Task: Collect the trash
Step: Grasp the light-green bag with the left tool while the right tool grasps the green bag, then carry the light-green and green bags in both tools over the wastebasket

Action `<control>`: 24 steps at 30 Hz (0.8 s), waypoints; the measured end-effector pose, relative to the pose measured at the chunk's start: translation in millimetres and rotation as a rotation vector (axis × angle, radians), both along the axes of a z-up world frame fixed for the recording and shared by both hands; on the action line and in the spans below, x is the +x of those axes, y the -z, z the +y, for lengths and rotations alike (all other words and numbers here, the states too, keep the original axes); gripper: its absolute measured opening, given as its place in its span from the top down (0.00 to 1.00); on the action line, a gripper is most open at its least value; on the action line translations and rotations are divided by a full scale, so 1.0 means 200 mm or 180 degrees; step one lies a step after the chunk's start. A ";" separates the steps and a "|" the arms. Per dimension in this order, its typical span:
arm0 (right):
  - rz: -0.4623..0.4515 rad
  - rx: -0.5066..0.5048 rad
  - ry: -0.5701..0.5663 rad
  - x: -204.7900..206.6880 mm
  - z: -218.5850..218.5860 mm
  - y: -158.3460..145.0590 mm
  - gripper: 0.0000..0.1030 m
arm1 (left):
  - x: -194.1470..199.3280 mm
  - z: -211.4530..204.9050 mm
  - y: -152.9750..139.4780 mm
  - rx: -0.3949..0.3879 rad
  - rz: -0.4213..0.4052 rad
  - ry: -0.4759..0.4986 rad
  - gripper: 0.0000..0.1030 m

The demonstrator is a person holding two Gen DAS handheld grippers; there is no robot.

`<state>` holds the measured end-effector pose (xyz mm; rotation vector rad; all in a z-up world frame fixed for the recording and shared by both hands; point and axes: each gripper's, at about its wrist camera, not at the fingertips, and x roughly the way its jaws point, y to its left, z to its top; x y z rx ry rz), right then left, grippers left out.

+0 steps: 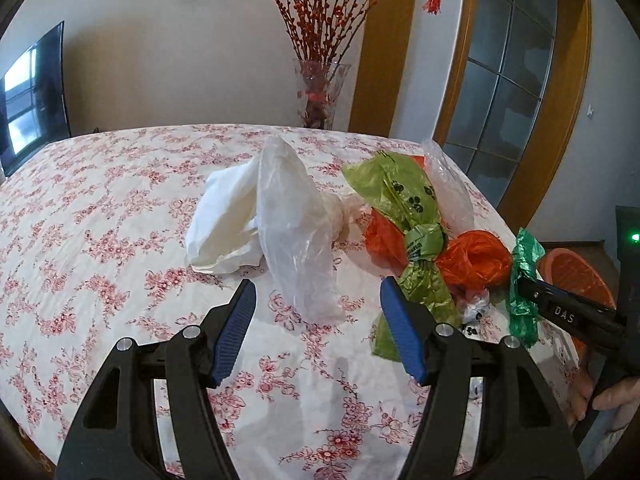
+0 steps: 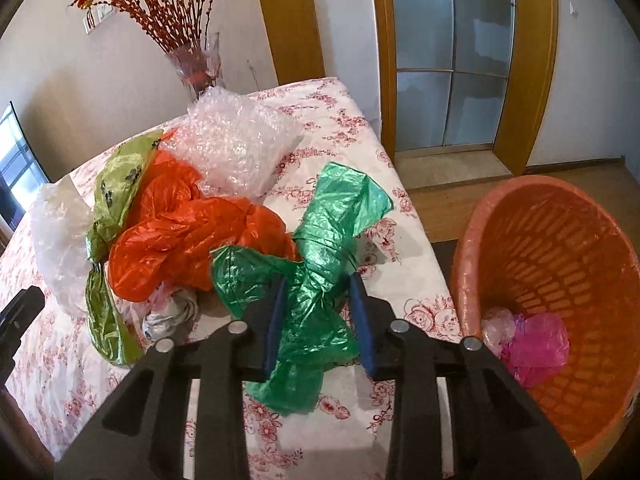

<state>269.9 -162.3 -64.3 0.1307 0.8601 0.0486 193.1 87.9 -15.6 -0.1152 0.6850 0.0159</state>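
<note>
left gripper (image 1: 318, 330): fingers spread wide and empty, hovering over the flowered desk (image 1: 100, 208); a clear plastic bag (image 1: 296, 240) lies just ahead, reaching between the tips, its long axis running away from them, with white paper (image 1: 224, 220) to its left. right gripper (image 2: 320, 320): fingers closed on a dark green bag (image 2: 320, 248), which hangs out past both tips. orange basket (image 2: 560, 248): right of these fingers, beyond the desk edge, mouth open, the way to it apparently unobstructed.
</note>
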 end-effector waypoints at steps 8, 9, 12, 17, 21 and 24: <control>-0.0059 -0.0079 -0.0014 -0.05 -0.04 -0.01 0.86 | 0.04 -0.07 -0.01 -0.0053 0.0026 0.0110 0.38; -0.0073 -0.0061 0.0004 -0.06 -0.05 -0.02 0.86 | 0.05 -0.08 -0.01 -0.0063 0.0029 0.0122 0.38; -0.0139 -0.0025 0.0082 -0.10 -0.11 -0.04 0.86 | 0.10 -0.12 -0.02 -0.0103 0.0035 0.0174 0.38; -0.0175 -0.0001 0.0142 -0.15 -0.17 -0.06 0.86 | 0.18 -0.19 -0.04 -0.0207 0.0075 0.0217 0.38; -0.0162 0.0019 0.0164 -0.16 -0.20 -0.05 0.86 | 0.24 -0.24 -0.04 -0.0224 0.0104 0.0270 0.40; -0.0154 0.0036 0.0169 -0.16 -0.20 -0.04 0.86 | 0.30 -0.29 0.00 -0.0138 0.0195 0.0294 0.47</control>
